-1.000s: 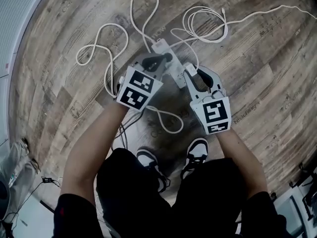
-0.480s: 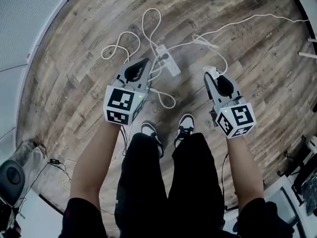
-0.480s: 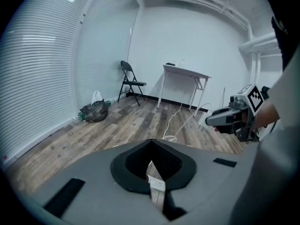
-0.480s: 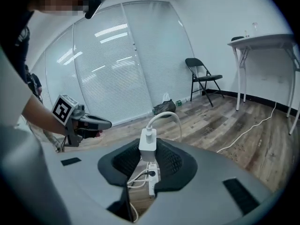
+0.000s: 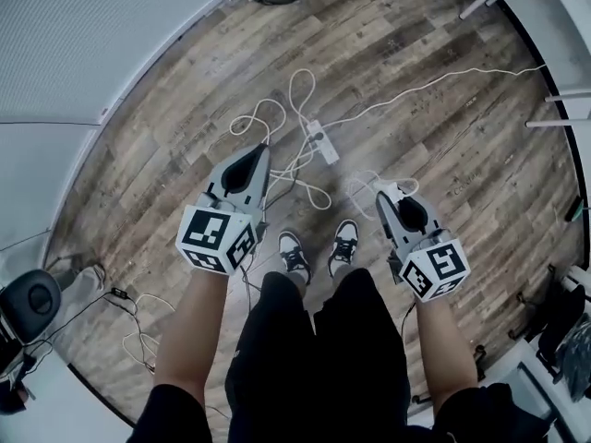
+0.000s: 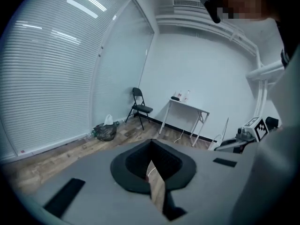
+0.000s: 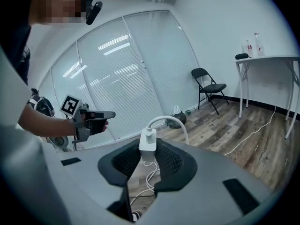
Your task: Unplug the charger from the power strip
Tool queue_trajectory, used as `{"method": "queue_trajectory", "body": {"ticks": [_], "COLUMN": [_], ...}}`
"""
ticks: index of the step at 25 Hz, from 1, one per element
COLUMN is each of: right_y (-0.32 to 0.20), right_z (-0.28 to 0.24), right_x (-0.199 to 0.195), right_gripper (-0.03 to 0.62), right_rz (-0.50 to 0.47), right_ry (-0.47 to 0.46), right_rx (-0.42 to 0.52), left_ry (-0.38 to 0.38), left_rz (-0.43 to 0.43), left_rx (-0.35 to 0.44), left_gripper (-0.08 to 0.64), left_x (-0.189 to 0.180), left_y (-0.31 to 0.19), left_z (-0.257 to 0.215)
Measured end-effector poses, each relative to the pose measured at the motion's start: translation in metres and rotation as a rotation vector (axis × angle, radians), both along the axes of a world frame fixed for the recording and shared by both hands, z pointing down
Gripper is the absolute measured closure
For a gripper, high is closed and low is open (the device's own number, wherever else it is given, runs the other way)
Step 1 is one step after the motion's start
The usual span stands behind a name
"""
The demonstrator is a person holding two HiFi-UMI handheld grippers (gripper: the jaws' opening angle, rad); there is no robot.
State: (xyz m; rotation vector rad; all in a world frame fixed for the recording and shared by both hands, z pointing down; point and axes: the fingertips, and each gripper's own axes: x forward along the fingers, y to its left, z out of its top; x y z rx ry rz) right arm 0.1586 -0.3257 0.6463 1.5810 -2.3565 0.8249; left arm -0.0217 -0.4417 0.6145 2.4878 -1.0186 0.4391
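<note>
Left hand-held gripper (image 5: pixel 260 149) closed, right (image 5: pixel 382 195) clamping charger (image 7: pixel 148 143)

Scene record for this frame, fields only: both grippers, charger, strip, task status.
left gripper: raised, jaws together at the tips, nothing between them
right gripper: raised, jaws closed on the charger
charger: white, upright between the pads, its cable arching out of the top
power strip: white, lying on the wood floor ahead of the person's shoes, loose white cords around it
task status: charger is off the strip and held in the air; neither gripper touches the strip
</note>
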Motion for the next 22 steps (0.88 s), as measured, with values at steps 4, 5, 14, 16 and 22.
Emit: {"method": "queue_trajectory", "body": {"ticks": [4,5,14,16,22], "right_y": [0.027,0.035,0.063,0.069,0.1], "right_z": [-0.085,-0.109,-0.317,-0.354,-0.43], "right_x": [-0.017,-0.021,-0.052,-0.056,-0.068], "right_gripper": [0.485,0.485,0.485,0.485,0.485], "right_rz": [0.005,0.008,-0.014,-0.033,-0.111], "right_ry": [-0.019,-0.018,-0.046,-0.049,-0.057], "right_rx": [0.013,0.026,0.224,0.275,0.375], "left_ry": [0.005,-0.005,0.037,0.061,0.089], "left_rz": [-0.038,-0.037,-0.03,-0.046,-0.07], "left_rx": [0.037,0.055,0.158,0.166,0.249], "left_gripper": [0.541,0.541,0.541,0.541,0.541], "left_x": [-0.031,-0.037,-0.095,-0.106,-0.117], "left_y": [0.035,0.048,0.138,0.156,0.207], "left_z": [-0.102,-0.128,-0.301,-0.327,-0.405]}}
